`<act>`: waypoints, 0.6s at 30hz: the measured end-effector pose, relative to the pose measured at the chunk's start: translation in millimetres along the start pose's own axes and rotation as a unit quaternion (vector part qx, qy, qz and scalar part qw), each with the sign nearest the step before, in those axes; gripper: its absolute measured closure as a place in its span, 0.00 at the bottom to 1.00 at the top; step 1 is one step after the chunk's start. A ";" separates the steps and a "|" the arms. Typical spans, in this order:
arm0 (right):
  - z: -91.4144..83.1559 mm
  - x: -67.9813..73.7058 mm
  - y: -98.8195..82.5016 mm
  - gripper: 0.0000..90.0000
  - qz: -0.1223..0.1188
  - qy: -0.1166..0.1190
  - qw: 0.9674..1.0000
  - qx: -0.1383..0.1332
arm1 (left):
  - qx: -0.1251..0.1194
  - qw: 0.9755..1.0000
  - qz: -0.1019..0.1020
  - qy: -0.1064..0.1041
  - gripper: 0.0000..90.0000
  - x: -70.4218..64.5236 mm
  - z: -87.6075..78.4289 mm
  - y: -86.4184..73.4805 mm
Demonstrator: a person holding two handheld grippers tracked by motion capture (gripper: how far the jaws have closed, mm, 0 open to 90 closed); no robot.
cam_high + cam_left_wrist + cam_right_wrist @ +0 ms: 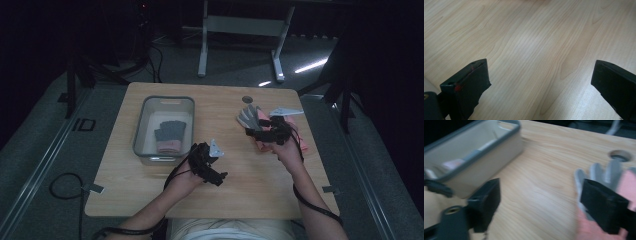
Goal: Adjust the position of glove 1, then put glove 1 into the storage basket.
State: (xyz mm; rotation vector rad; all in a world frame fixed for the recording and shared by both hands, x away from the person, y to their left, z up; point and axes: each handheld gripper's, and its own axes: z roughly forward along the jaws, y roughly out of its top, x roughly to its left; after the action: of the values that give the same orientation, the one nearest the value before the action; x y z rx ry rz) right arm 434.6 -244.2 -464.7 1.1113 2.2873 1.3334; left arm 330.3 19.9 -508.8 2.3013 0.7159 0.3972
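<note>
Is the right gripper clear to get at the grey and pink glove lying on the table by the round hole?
Probably yes. The right gripper hangs open right at the glove, nothing lies between them, and the bin stands well off to the side.

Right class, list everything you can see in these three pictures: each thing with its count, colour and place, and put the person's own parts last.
Table: one, light wood, under everything.
Bin: one, grey rim, pale inside, table's left half.
Glove in bin: one, grey with pink cuff, lying inside the bin.
Glove on table: one, grey, fingers spread, right half, by the right gripper.
Pink cloth: one, under that glove; what it is cannot be told.
Hole: one, round, far table edge.
Left gripper: black, jaws open over bare wood.
Right gripper: black, jaws open beside the glove.
</note>
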 end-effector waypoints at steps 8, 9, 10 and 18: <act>1.3 -24.9 4.6 0.59 -0.020 -0.050 0.997 0.055 | 0.024 1.000 -0.004 -0.003 0.01 -16.1 7.4 -25.4; 2.0 -28.0 5.3 0.59 -0.015 -0.049 0.997 0.062 | 0.024 1.000 -0.004 -0.003 0.01 -16.1 7.4 -25.4; 2.0 -28.0 5.3 0.61 -0.015 -0.049 0.997 0.062 | 0.032 0.999 -0.008 -0.005 0.01 -18.0 9.7 -30.7; 22.2 -42.0 7.8 0.64 -0.036 -0.062 0.993 0.090 | 0.036 0.999 0.008 -0.030 0.01 -21.9 14.6 -42.9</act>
State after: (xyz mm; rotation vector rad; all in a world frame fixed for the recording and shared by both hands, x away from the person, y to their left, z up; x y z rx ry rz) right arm 479.0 -258.8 -476.1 1.1220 2.3673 1.0178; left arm 303.0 25.6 -550.7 2.3768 0.6927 0.3140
